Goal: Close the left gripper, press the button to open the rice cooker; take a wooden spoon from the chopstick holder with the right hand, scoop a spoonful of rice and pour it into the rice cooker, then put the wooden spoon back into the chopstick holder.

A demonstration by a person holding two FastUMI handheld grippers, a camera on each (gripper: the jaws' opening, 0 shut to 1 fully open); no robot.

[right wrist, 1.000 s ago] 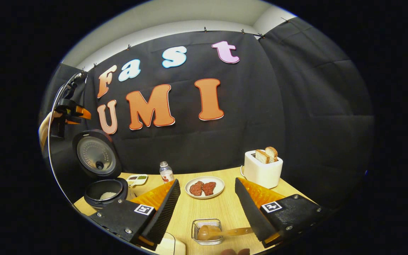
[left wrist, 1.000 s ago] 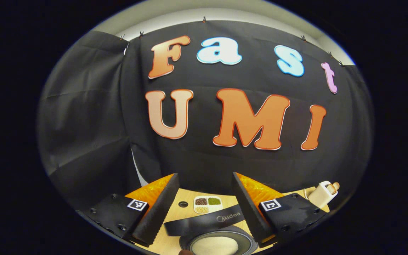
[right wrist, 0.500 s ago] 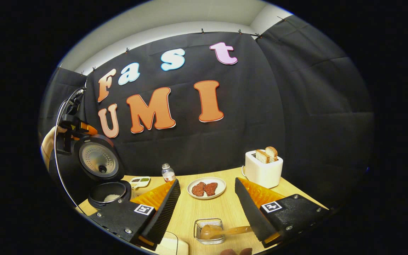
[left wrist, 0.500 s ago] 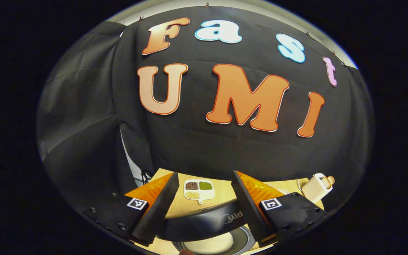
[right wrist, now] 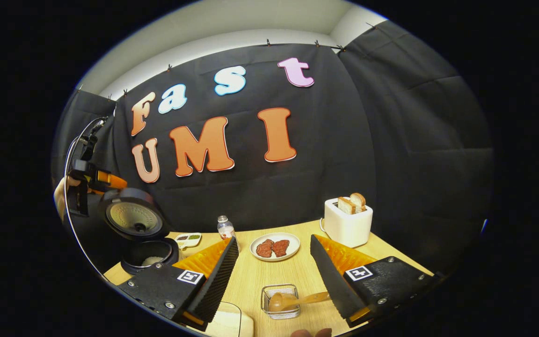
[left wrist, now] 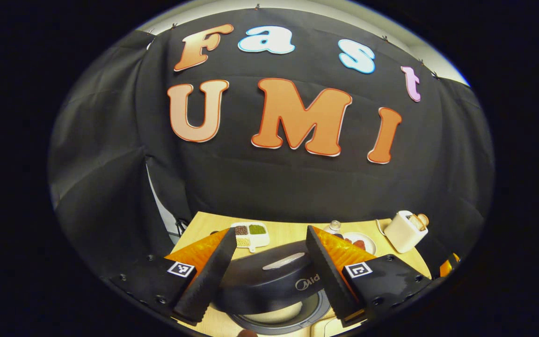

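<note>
Clearly "Midea" partly readable on rice cooker lid; left hand-held gripper released, right hand-held gripper released.

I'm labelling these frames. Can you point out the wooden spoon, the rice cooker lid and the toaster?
wooden spoon [right wrist: 281, 302]: right gripper view, on its bowl.
rice cooker lid [right wrist: 134, 218]: right gripper view, on its inner plate.
toaster [right wrist: 346, 226]: right gripper view, on its white front.
</note>
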